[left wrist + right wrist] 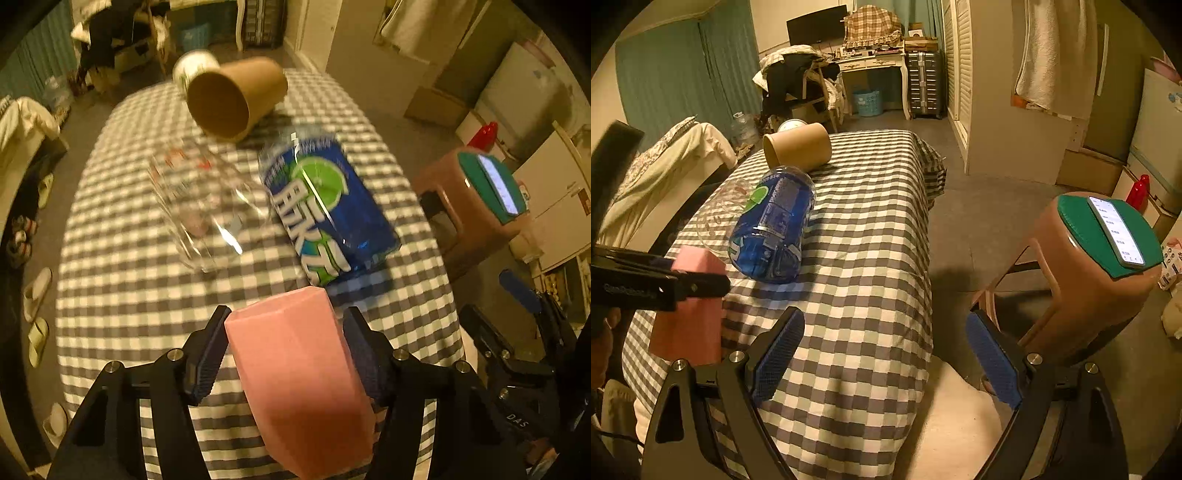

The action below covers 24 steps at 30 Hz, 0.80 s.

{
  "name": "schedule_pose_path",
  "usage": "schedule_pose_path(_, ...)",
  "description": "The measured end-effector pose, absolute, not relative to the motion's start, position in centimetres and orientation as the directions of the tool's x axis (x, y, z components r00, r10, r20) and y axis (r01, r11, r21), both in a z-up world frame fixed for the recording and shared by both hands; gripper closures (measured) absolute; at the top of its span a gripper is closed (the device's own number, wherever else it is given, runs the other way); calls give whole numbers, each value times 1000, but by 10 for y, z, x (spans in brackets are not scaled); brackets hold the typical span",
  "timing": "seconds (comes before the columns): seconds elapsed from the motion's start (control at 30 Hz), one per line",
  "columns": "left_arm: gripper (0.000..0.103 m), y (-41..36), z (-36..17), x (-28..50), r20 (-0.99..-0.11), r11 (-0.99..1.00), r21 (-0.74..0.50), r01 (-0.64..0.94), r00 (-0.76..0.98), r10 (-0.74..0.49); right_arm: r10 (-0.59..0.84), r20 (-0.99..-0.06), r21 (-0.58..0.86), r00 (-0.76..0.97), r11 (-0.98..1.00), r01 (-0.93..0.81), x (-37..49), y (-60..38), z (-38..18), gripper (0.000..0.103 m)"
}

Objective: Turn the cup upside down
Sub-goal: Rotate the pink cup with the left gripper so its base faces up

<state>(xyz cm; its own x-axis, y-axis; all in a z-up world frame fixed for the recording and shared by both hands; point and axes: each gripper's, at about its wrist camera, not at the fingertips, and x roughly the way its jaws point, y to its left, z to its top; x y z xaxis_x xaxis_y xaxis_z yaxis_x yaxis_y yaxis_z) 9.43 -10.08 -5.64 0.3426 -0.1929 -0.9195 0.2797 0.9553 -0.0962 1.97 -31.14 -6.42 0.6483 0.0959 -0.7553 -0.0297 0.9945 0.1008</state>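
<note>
My left gripper [286, 317] is shut on a pink faceted cup [299, 384] and holds it above the near end of the checked table [110, 295]. In the right wrist view the pink cup [690, 321] hangs in the left gripper [698, 286] at the left, closed flat end up. My right gripper [886, 332] is open and empty over the table's near right edge. A clear glass [195, 206], a blue bottle [325, 206] and a brown paper cup [232, 99] lie on their sides further along the table.
A brown stool [1082, 280] with a green pad and a phone [1115, 229] stands right of the table. A white cup [192, 66] sits behind the paper cup. Slippers lie on the floor at the left [37, 291].
</note>
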Motion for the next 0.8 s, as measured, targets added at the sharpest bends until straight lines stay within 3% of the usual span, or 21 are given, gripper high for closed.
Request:
schedule_pose_path(0.13, 44, -87, -40, 83, -887, 957, -90, 276, 415, -203, 86, -753, 83, 652, 996, -36, 19, -304, -62, 13)
schedule_pose_path(0.47, 47, -87, -34, 36, -731, 960, 87, 264, 672, -119, 61, -747, 34, 662, 998, -53, 15, -283, -55, 13)
schedule_pose_path(0.8, 47, -78, -36, 63, -721, 979, 3, 204, 679, -139, 59, -748, 0, 661, 996, -89, 11, -263, -53, 13)
